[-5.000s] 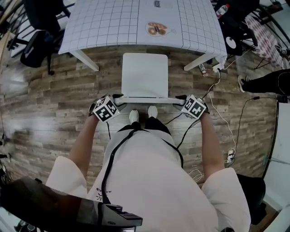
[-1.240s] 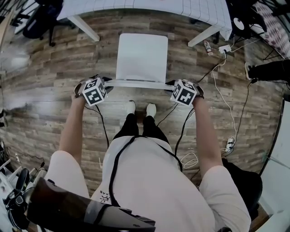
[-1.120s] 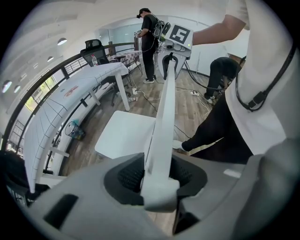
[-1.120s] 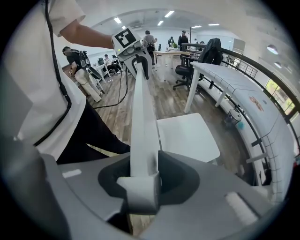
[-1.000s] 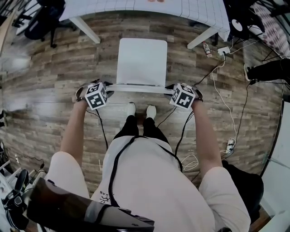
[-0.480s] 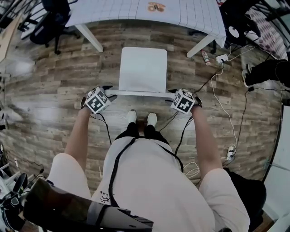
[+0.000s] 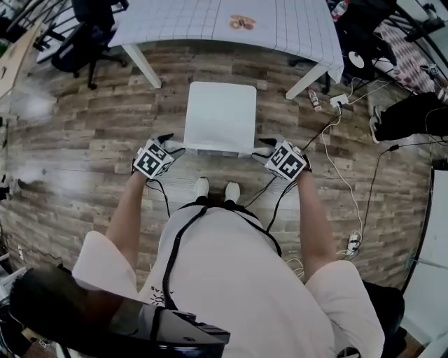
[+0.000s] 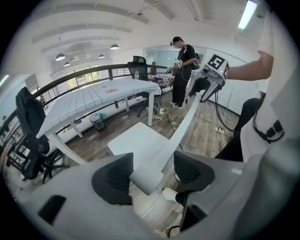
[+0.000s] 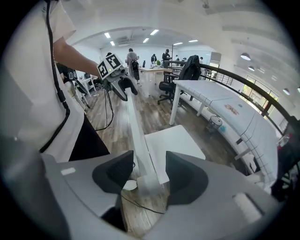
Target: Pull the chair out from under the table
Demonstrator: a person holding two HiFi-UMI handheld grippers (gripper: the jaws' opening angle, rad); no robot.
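The white chair (image 7: 219, 115) stands on the wooden floor, apart from the white gridded table (image 7: 175, 21). My left gripper (image 7: 168, 145) is at the left end of its backrest rail (image 7: 210, 149); my right gripper (image 7: 269, 148) is at the right end. In the left gripper view the left gripper (image 8: 151, 168) is opening, with the rail's end (image 8: 146, 177) loose between its pads. In the right gripper view the right gripper (image 9: 149, 173) stands open around the other end of the rail (image 9: 136, 131), with a gap on both sides.
A black office chair (image 7: 87, 35) stands left of the table. Cables and a power strip (image 7: 334, 100) lie on the floor at the right, near another person's legs (image 7: 413, 115). The wearer's shoes (image 7: 213, 189) are just behind the chair.
The chair has come away from the table. Both grippers, earlier shut on the backrest rail's ends, have opened and lifted a little.
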